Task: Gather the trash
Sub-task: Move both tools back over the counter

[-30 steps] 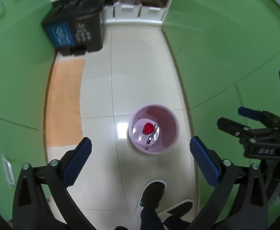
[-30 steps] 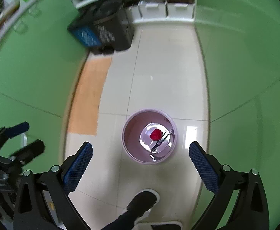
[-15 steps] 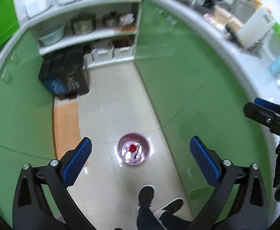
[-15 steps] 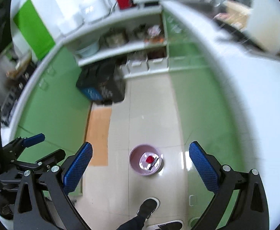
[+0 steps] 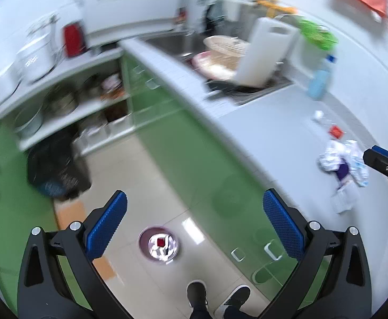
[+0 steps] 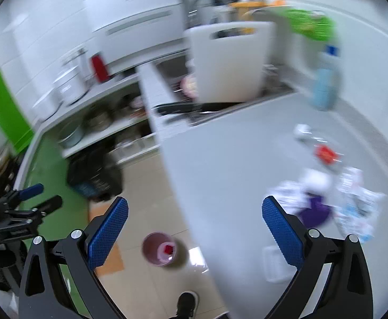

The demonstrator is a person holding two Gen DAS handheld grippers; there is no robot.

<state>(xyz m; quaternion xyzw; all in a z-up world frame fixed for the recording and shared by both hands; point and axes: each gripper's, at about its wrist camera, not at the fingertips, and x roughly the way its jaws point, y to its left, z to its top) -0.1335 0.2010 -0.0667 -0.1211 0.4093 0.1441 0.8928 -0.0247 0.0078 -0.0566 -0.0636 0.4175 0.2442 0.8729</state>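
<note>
A pink bin [image 5: 158, 244] [image 6: 158, 249] stands on the tiled floor far below, with a red scrap and other bits inside. On the grey counter lies a heap of crumpled wrappers [image 5: 342, 159] [image 6: 326, 199], white, blue and purple, with a red wrapper [image 5: 336, 131] [image 6: 325, 154] and a small white scrap [image 6: 301, 130] behind it. My left gripper [image 5: 194, 223] is open and empty, high over the floor and left of the counter. My right gripper [image 6: 194, 223] is open and empty above the counter's edge, with the heap by its right finger.
A white cutting board [image 6: 228, 61] leans at the sink, with a blue bottle [image 6: 324, 85] beside it. Green cabinet fronts [image 5: 194, 164] run under the counter. A dark bin [image 5: 58, 167] stands by open shelves. The person's shoes [image 5: 215, 300] show at the bottom.
Both grippers have risen from just above the pink bin to counter height. The bin has shrunk in view, and the counter with its trash has come into sight.
</note>
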